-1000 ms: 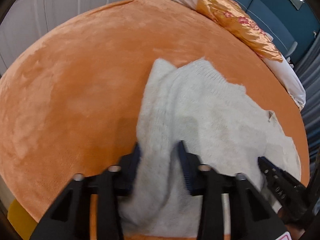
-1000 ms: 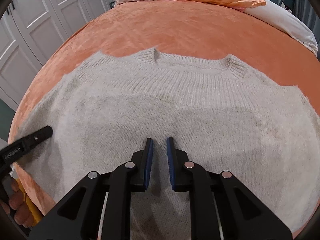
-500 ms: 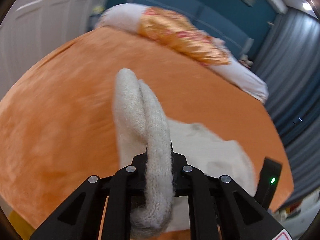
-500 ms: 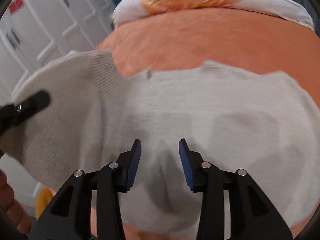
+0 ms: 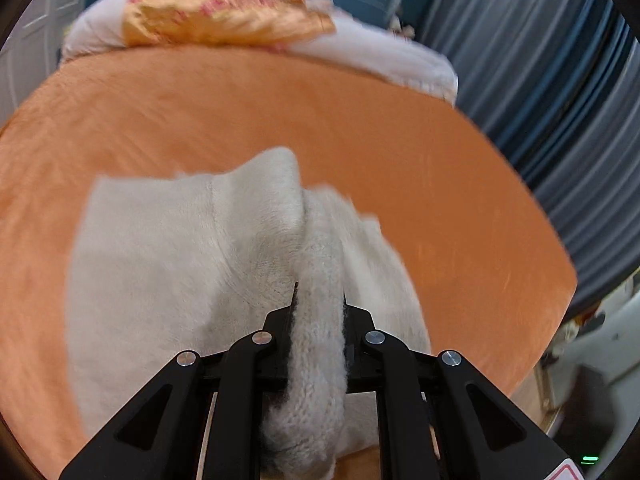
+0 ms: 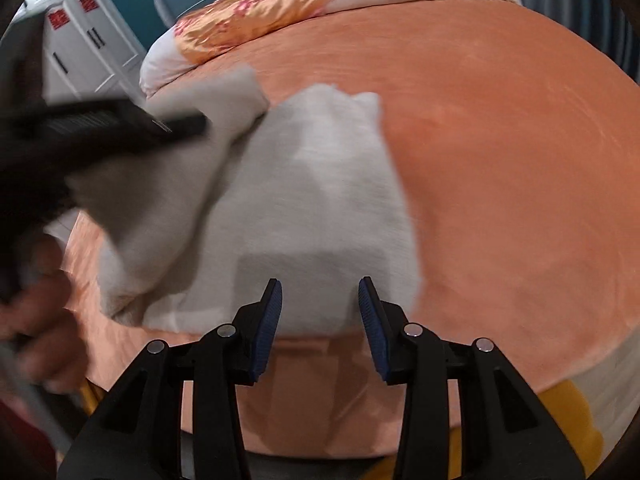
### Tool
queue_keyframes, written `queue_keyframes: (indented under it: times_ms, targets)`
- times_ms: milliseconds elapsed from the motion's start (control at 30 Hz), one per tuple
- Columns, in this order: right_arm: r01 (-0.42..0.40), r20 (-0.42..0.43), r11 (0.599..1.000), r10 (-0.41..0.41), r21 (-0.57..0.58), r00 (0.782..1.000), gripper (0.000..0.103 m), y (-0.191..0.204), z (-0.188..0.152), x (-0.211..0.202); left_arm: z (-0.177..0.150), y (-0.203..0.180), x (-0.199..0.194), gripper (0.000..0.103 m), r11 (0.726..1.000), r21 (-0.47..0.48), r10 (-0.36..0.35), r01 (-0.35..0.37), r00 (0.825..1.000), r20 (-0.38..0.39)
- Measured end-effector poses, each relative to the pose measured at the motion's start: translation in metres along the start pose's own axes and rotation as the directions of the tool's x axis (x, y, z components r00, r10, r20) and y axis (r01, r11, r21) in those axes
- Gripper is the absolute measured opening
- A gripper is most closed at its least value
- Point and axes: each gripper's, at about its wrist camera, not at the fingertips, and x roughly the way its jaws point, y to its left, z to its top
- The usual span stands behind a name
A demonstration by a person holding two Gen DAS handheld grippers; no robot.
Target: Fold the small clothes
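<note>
A cream knitted sweater [image 5: 160, 248] lies on the orange bedspread [image 5: 400, 152]. My left gripper [image 5: 318, 300] is shut on a bunched fold of the sweater and holds it lifted over the rest of the garment. In the right wrist view the sweater [image 6: 320, 200] lies partly doubled over, and the left gripper [image 6: 120, 124] shows blurred at the left, carrying the raised flap. My right gripper [image 6: 320, 292] is open and empty, hovering over the sweater's near edge.
An orange satin pillow [image 5: 224, 12] and white bedding [image 5: 380, 52] lie at the bed's far end. Blue-grey curtains [image 5: 560, 80] hang at the right. White cupboard doors [image 6: 88, 48] stand beyond the bed's left side. The bed's near edge [image 6: 320, 432] is just below my right gripper.
My left gripper shut on the sweater's side, lifted it and swung it rightward across the garment. My right gripper opened wide and drew back to the near edge.
</note>
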Motion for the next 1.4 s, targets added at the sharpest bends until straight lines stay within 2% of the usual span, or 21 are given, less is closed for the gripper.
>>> queue_keyframes:
  times_ms: [133,267,300,333,367,400,467,533,633,700,733,867,1000,1033,1067,1133,1167,1200,1267,1333,1400]
  targets:
    - [0.018,0.006,1.000,-0.018,0.023,1.000,0.040,-0.015,-0.002,-0.004,-0.019,-0.009,0.029,0.011,0.998,0.043,0.057,-0.055,0.998,-0.037]
    - [-0.026,0.044,0.998,0.024,0.051,0.999,0.040,-0.028,0.006,-0.016,-0.016,-0.007,0.002,0.020,0.997,0.064,0.053,-0.054,0.998,0.014]
    - [-0.043,0.057,0.998,0.040,0.054,0.998,0.041,-0.027,0.008,-0.021,-0.016,-0.003,-0.010,0.027,0.997,0.071,0.041,-0.044,0.999,0.034]
    - [-0.065,0.074,0.996,0.060,0.057,0.995,0.047,-0.025,0.013,-0.025,-0.019,0.000,-0.022,0.034,0.996,0.081,0.039,-0.043,0.998,0.052]
    - [-0.081,0.081,0.995,0.076,0.058,0.994,0.053,-0.024,0.017,-0.026,-0.024,0.003,-0.033,0.055,0.995,0.087,0.049,-0.055,0.996,0.069]
    - [-0.109,0.091,0.992,0.104,0.060,0.990,0.055,-0.021,0.022,-0.028,-0.028,0.008,-0.045,0.069,0.994,0.088,0.062,-0.071,0.994,0.091]
    - [-0.156,0.100,0.985,0.149,0.067,0.984,0.057,-0.013,0.033,-0.027,-0.039,0.023,-0.066,0.072,0.991,0.088,0.089,-0.100,0.989,0.121]
    - [-0.205,0.103,0.976,0.197,0.073,0.975,0.060,-0.005,0.042,-0.025,-0.051,0.036,-0.075,0.076,0.987,0.083,0.126,-0.134,0.987,0.105]
    - [-0.247,0.095,0.966,0.239,0.080,0.966,0.063,0.010,0.055,-0.017,-0.073,0.058,-0.078,0.076,0.978,0.064,0.196,-0.200,0.979,0.062]
    - [-0.275,0.089,0.958,0.268,0.079,0.959,0.066,0.021,0.061,-0.014,-0.085,0.070,-0.077,0.076,0.978,0.035,0.206,-0.207,0.978,0.039]
    - [-0.278,0.079,0.958,0.273,0.071,0.959,0.071,0.029,0.065,-0.010,-0.091,0.076,-0.074,0.076,0.977,0.020,0.213,-0.213,0.977,0.022]
    - [-0.204,0.017,0.978,0.204,0.033,0.979,0.074,0.048,0.071,0.019,-0.101,0.086,-0.056,0.076,0.970,0.026,0.241,-0.240,0.971,-0.016]
    - [-0.125,-0.047,0.991,0.127,0.042,0.991,0.074,0.051,0.068,0.050,-0.110,0.088,-0.044,0.076,0.972,0.055,0.230,-0.227,0.972,-0.050]
    - [-0.117,-0.062,0.992,0.120,0.047,0.991,0.069,0.051,0.066,0.056,-0.110,0.088,-0.041,0.076,0.968,0.063,0.245,-0.243,0.968,-0.043]
    - [-0.115,-0.069,0.993,0.118,0.040,0.991,0.049,0.053,0.066,0.060,-0.110,0.089,-0.041,0.076,0.963,0.065,0.263,-0.261,0.964,-0.036]
    - [-0.130,-0.056,0.991,0.131,0.011,0.990,0.029,0.057,0.068,0.054,-0.107,0.095,-0.042,0.058,0.969,0.032,0.247,-0.246,0.968,-0.045]
    - [-0.163,-0.030,0.987,0.163,0.005,0.986,0.023,0.058,0.071,0.045,-0.105,0.099,-0.043,0.041,0.974,0.010,0.226,-0.226,0.972,-0.055]
    - [-0.224,0.021,0.974,0.224,0.019,0.974,0.021,0.055,0.075,0.027,-0.103,0.103,-0.044,0.033,0.976,-0.010,0.214,-0.215,0.975,-0.064]
    - [-0.284,0.112,0.959,0.280,0.020,0.953,0.020,0.048,0.081,-0.007,-0.101,0.109,-0.047,0.024,0.983,-0.038,0.179,-0.181,0.982,-0.069]
    - [-0.242,0.174,0.970,0.238,-0.001,0.956,0.020,0.043,0.081,-0.026,-0.100,0.109,-0.047,0.019,0.986,-0.041,0.159,-0.163,0.984,-0.074]
    - [-0.173,0.178,0.985,0.169,0.011,0.969,0.020,0.028,0.074,-0.025,-0.102,0.107,-0.041,0.016,0.987,-0.033,0.154,-0.158,0.984,-0.090]
